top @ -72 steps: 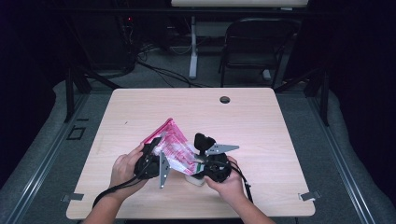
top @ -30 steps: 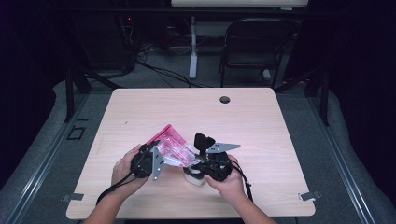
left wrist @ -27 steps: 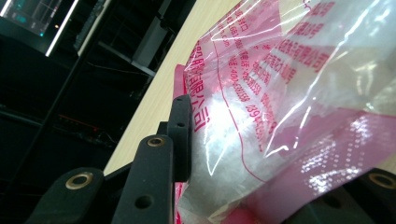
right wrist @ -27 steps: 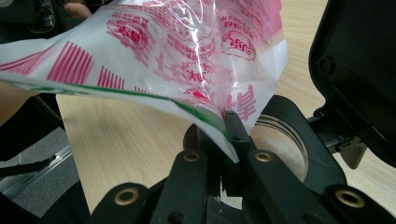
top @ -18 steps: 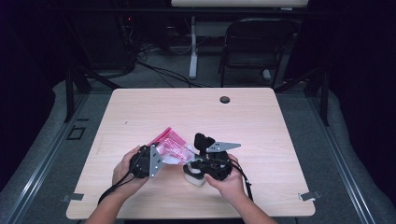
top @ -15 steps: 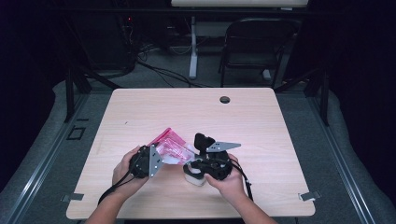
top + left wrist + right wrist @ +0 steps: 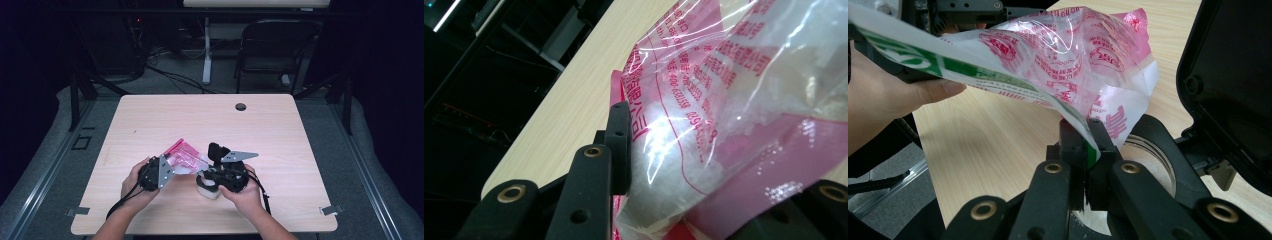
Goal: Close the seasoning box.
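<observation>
Near the front edge of the tabletop, right gripper clamped tight on the green-striped edge of the pink-printed plastic bag, left gripper pinching its other side, jaws partly apart around the film. Bag stretched between both, just above the wood, white tape roll beneath the right hand. Probably gripped and being opened; filling or sealing not yet begun, far half bare but for a cable hole.

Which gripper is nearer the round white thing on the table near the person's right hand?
Right. The right gripper sits directly above the round white thing, pinching the plastic bag; the left gripper holds the bag's other side, farther off.
</observation>
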Available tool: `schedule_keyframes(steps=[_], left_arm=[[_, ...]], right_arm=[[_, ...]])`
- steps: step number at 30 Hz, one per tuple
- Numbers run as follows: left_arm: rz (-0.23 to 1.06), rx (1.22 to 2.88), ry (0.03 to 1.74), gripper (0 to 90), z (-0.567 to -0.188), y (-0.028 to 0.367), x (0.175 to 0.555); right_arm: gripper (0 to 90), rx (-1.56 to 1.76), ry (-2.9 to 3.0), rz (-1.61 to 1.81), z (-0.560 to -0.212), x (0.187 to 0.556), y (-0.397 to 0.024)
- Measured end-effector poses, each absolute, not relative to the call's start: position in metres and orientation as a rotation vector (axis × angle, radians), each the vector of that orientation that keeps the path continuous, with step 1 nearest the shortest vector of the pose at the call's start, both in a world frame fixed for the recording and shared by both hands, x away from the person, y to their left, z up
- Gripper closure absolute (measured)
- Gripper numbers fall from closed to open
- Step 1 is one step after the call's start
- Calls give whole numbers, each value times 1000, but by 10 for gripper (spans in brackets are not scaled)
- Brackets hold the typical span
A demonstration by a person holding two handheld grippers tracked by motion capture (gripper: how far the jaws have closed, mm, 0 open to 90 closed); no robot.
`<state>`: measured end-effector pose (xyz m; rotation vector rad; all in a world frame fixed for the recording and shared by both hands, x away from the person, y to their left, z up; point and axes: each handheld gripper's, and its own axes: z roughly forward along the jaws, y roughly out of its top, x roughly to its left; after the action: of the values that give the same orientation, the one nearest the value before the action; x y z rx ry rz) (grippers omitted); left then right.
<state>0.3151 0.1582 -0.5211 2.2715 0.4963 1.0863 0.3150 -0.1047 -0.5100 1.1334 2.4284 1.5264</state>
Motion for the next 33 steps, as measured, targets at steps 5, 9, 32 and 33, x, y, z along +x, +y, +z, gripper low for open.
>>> schedule_keyframes(steps=[5, 9, 32, 33], left_arm=[[1053, 2265, 514, 720, -523, 159, 317], [1006, 2251, 542, 721, -526, 161, 319], [904, 2241, 589, 723, -534, 162, 323], [899, 2242, 593, 723, -535, 162, 323]], right_arm=[[889, 1139, 2421, 1534, -510, 315, -105], [889, 1141, 2417, 1542, -509, 315, -104], [889, 1135, 2400, 1552, -506, 316, -104], [889, 1136, 2398, 1555, -506, 316, -104]])
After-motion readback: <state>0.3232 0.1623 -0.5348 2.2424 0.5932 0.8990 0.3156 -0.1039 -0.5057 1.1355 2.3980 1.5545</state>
